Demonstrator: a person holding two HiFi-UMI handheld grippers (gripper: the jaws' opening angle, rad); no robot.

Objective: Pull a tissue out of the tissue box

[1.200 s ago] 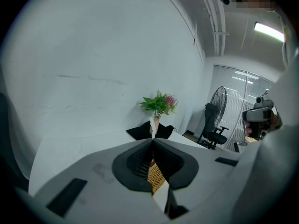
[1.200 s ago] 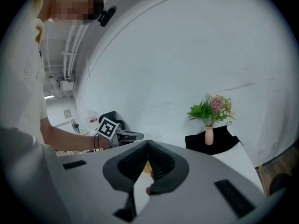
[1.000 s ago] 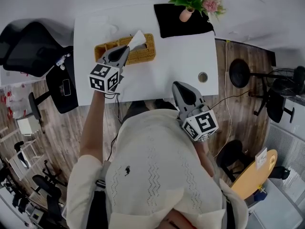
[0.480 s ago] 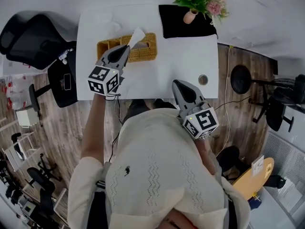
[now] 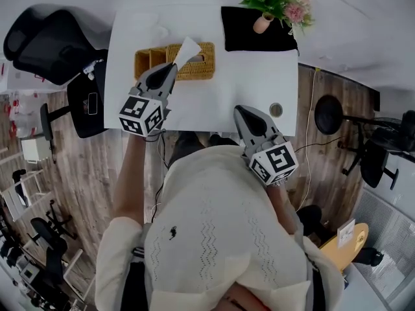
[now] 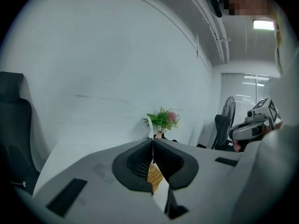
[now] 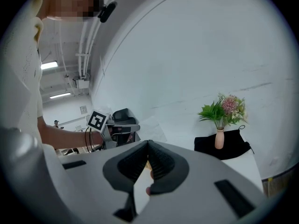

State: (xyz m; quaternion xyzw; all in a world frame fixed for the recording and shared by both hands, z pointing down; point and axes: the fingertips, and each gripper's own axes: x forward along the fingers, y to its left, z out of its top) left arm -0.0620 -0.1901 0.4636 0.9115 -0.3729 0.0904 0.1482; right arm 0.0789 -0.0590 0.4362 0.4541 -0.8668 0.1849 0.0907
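A woven wicker tissue box point(image 5: 194, 63) stands at the far left of the white table point(image 5: 227, 86). A white tissue point(image 5: 187, 46) sticks up out of its top. My left gripper point(image 5: 172, 67) hovers over the box's left part, shut on the tissue's lower edge. In the left gripper view a thin white strip of tissue point(image 6: 150, 124) rises from the closed jaw tips, and the wicker box point(image 6: 154, 174) shows below them. My right gripper point(image 5: 241, 111) hangs near the table's front edge, jaws together point(image 7: 148, 142), holding nothing.
A black cloth point(image 5: 249, 39) with a vase of flowers point(image 5: 264, 19) lies at the table's far right corner. A round cable hole point(image 5: 276, 109) sits near the front right. A black office chair point(image 5: 45, 44) stands left of the table.
My left gripper has risen a little over the box with the tissue pinched in it. The right gripper has stayed where it was.
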